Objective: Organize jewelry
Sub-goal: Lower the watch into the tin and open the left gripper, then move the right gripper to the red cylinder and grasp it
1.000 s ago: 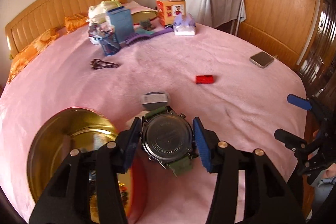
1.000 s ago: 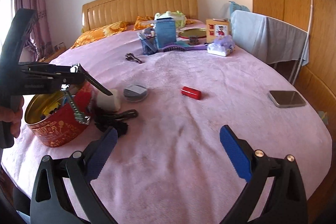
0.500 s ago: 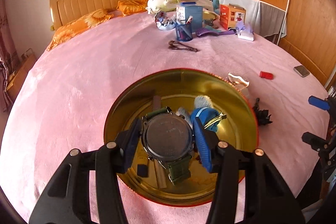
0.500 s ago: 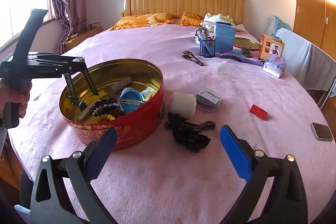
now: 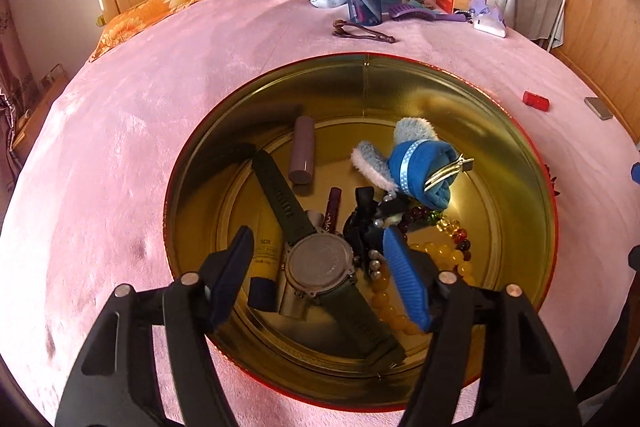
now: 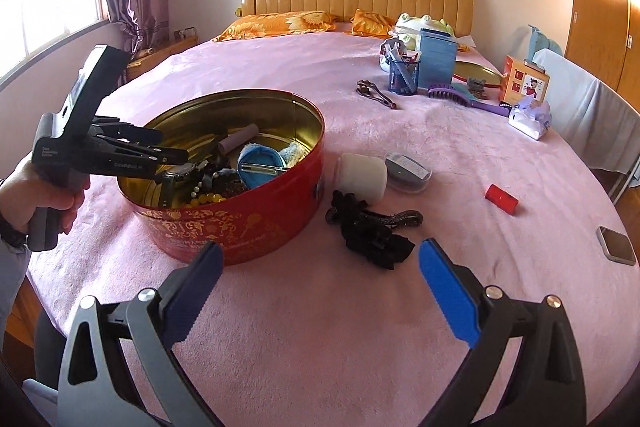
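Observation:
A red round tin (image 5: 400,63) with a gold inside sits on the pink bedspread. My left gripper (image 5: 317,247) hangs over it with its jaws opening. The green-strapped watch (image 5: 320,265) lies face down in the tin between the pads, touching neither. Around it are yellow beads (image 5: 440,261), a blue plush clip (image 5: 420,171) and a mauve tube (image 5: 302,155). In the right wrist view the left gripper (image 6: 176,163) reaches into the tin (image 6: 240,227). My right gripper (image 6: 320,255) is open and empty above the bedspread in front of the tin.
Right of the tin lie a black hair accessory (image 6: 372,227), a white jar (image 6: 362,177), a small grey case (image 6: 408,167), a red box (image 6: 502,199) and a phone (image 6: 616,245). A pen cup (image 6: 402,77), a hairbrush and boxes stand near the headboard.
The left gripper carried the watch over the tin, sank into it and spread its jaws, so the watch now lies in the tin. The right gripper swung left toward the tin.

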Tool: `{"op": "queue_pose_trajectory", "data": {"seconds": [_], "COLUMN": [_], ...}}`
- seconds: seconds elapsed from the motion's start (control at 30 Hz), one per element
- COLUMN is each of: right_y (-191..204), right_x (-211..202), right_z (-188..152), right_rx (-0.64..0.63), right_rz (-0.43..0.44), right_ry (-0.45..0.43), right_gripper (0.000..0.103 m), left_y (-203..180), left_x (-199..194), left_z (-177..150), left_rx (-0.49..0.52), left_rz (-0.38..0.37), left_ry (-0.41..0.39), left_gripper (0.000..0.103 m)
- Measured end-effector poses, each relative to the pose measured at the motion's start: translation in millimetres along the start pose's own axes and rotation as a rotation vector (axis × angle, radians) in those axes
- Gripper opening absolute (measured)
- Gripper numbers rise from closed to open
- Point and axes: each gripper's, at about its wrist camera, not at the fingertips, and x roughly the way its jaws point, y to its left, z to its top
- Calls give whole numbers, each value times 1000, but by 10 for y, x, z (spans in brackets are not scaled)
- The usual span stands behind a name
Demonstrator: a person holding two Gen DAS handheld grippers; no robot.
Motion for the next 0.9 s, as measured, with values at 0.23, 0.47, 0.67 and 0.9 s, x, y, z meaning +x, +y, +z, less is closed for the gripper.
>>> {"op": "queue_pose_trajectory", "data": {"seconds": [0.23,0.47,0.67,0.9], "right_y": [-219,-650,-1192,-1986], "right_x": [61,68,239,1016], "right_z": [-117,-118,1,197], "right_rx": [53,103,146,334], "right_rz": [-20,-69,-140,-304], "right_ry": [20,11,25,158], "right_gripper": [99,99,99,99], "left_y": [-287,-1018,-1414,-1595], "left_x": [-391,-619,-363,-122], "left_z": [-8,80,248,561], "left_rx": [-20,95,85,74], "left_rz": [-111,-260,-278,-216], "left_ry": [-102,-173,-122,-126], "left_gripper": [78,83,83,83]}}
